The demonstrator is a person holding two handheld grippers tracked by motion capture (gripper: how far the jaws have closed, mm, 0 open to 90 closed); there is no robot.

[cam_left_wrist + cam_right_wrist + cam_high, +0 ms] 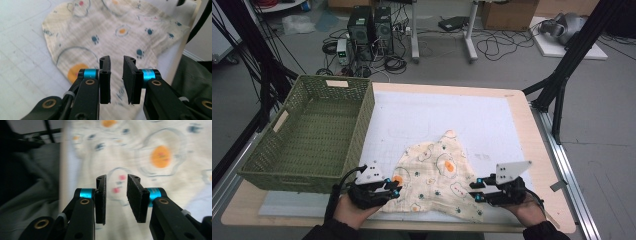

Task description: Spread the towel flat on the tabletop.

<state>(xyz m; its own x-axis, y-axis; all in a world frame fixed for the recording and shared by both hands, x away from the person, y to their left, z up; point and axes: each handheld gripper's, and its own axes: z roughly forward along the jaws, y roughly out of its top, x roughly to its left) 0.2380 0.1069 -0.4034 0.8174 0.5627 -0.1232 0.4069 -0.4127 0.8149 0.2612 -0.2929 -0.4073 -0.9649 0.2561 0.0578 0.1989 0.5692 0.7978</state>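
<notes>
Table point(532, 150): it is taking up the middle of the high view, with a pale mat lying over it, likely as a smooth bed for working cloth flat.
Basket point(314, 131): the green woven basket is sitting at the left of the high view, on the table's left end and just beside the cloth; it is standing open with nothing in it, probably waiting as the place where the cloth ends up.
Cloth point(438, 175): the cream cloth printed with fried eggs and paw marks is lying spread but rumpled at lower centre of the high view, near the table's front edge, so both hands are reaching its near corners without stretching.
Left gripper point(393, 189): it is hovering at the cloth's lower left edge in the high view; in the left gripper view point(116, 80) its jaws are standing slightly apart with no fabric between them, the cloth lying below.
Right gripper point(479, 190): it is hanging over the cloth's lower right corner; in the right gripper view point(116, 198) its jaws are parted a little, pinching nothing.
Judgement: the two are mirroring each other, seemingly lining up to take opposite corners for a fold.
</notes>
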